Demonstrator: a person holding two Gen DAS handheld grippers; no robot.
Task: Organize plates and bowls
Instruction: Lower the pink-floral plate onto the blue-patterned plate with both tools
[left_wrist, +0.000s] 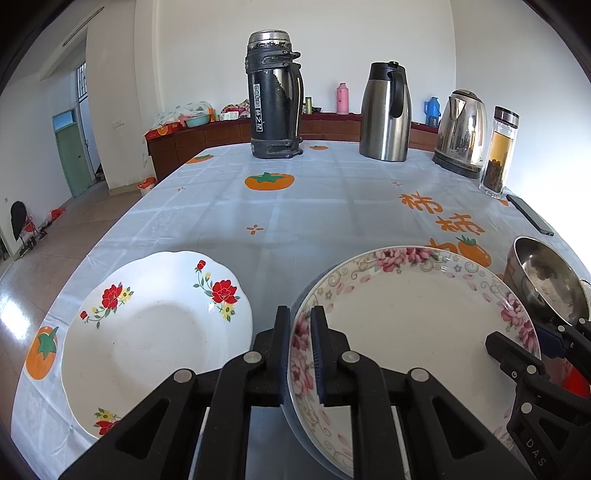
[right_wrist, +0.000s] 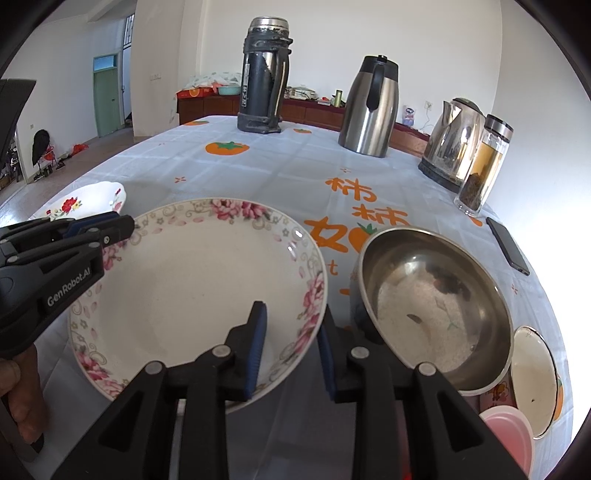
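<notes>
A pink-flowered plate (left_wrist: 413, 310) (right_wrist: 195, 288) is lifted off the table, tilted. My left gripper (left_wrist: 300, 350) is shut on its left rim; it shows in the right wrist view (right_wrist: 110, 230). My right gripper (right_wrist: 291, 350) straddles the plate's right rim, jaws a little apart around it; it shows in the left wrist view (left_wrist: 524, 343). A red-flowered plate (left_wrist: 155, 332) (right_wrist: 85, 203) lies on the table to the left. A steel bowl (right_wrist: 436, 302) (left_wrist: 546, 284) stands to the right. A small white bowl (right_wrist: 535, 376) and a pink bowl (right_wrist: 509, 435) sit at the right front.
A black thermos (left_wrist: 275, 96), a steel jug (left_wrist: 386, 114), a kettle (left_wrist: 461, 133) and a glass tea bottle (left_wrist: 498, 151) stand along the far and right side of the table. A phone (right_wrist: 508, 245) lies at the right edge.
</notes>
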